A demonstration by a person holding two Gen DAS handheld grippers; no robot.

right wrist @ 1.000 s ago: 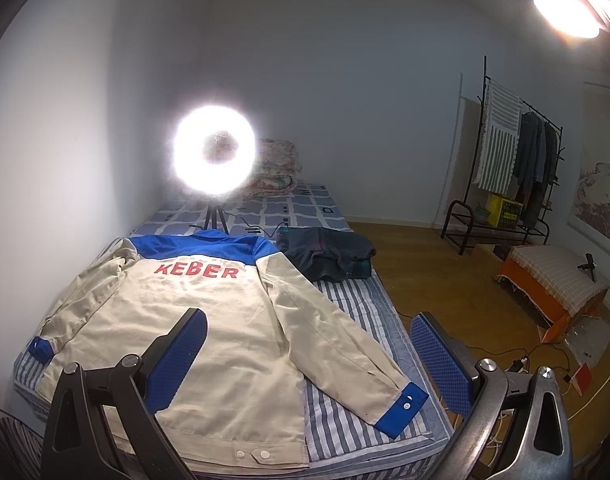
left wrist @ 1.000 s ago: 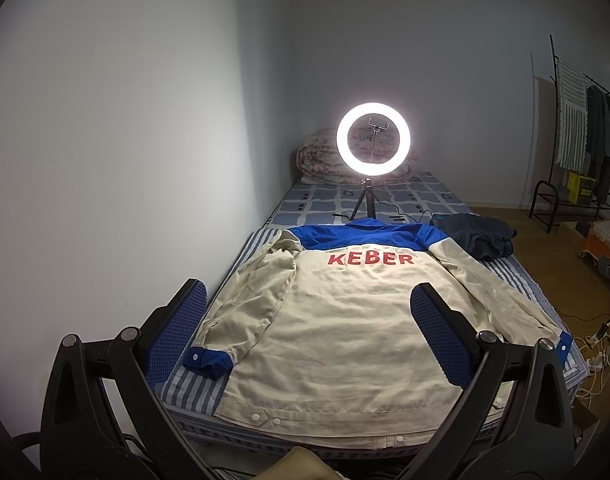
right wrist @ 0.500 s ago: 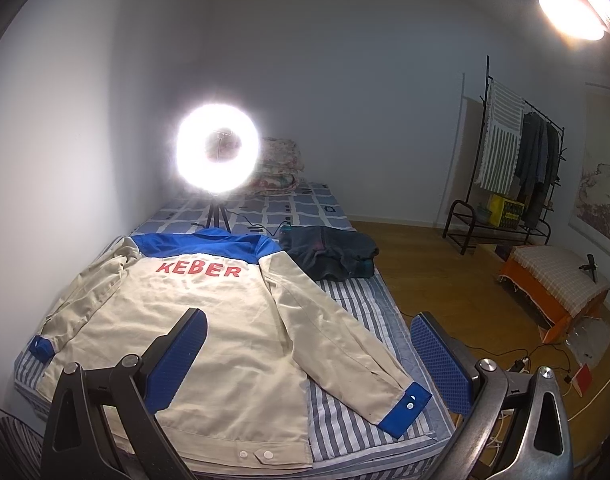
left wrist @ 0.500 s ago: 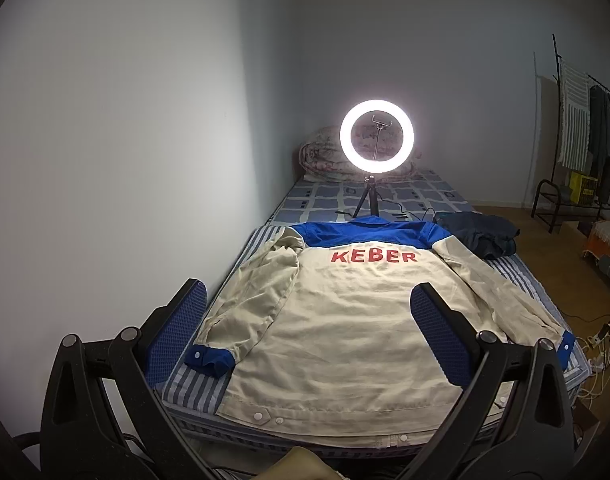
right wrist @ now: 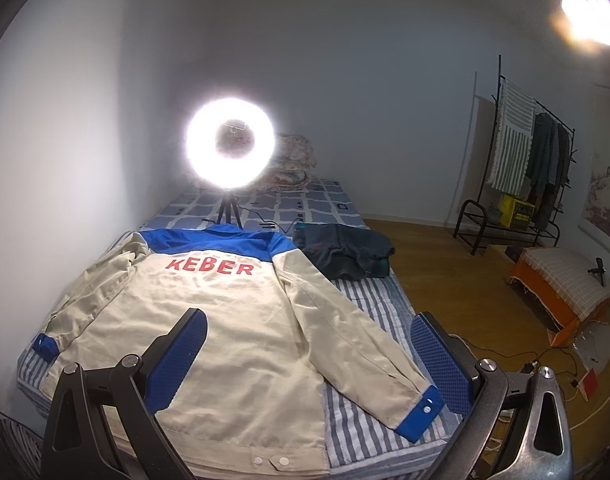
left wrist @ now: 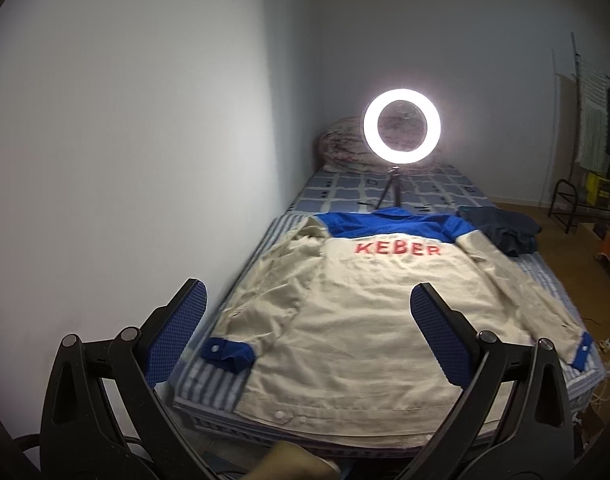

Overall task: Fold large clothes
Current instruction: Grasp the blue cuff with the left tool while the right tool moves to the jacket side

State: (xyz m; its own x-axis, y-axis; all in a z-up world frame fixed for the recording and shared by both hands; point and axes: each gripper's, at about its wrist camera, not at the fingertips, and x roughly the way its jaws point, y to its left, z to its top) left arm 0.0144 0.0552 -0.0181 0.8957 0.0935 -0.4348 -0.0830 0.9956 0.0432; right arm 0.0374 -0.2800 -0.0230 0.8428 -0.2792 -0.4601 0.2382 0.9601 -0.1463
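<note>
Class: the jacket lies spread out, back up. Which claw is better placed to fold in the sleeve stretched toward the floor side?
Probably right. The right claw hangs open near that sleeve's blue cuff; the left claw faces the wall side.

bed along the left wall, striped sheet at the near end, blue checked cover further back. lit ring light on a small tripod stands on the bed, its cable trailing over the cover. rolled floral quilt at the head of the bed, behind the light. dark folded garment lies at the bed's right edge. wooden floor to the right. black clothes rack by the far wall, striped towel and dark clothes hanging on it, yellow box on its low shelf. orange stool with a checked cushion. cables on the floor near it. ceiling lamp on, upper right.
</note>
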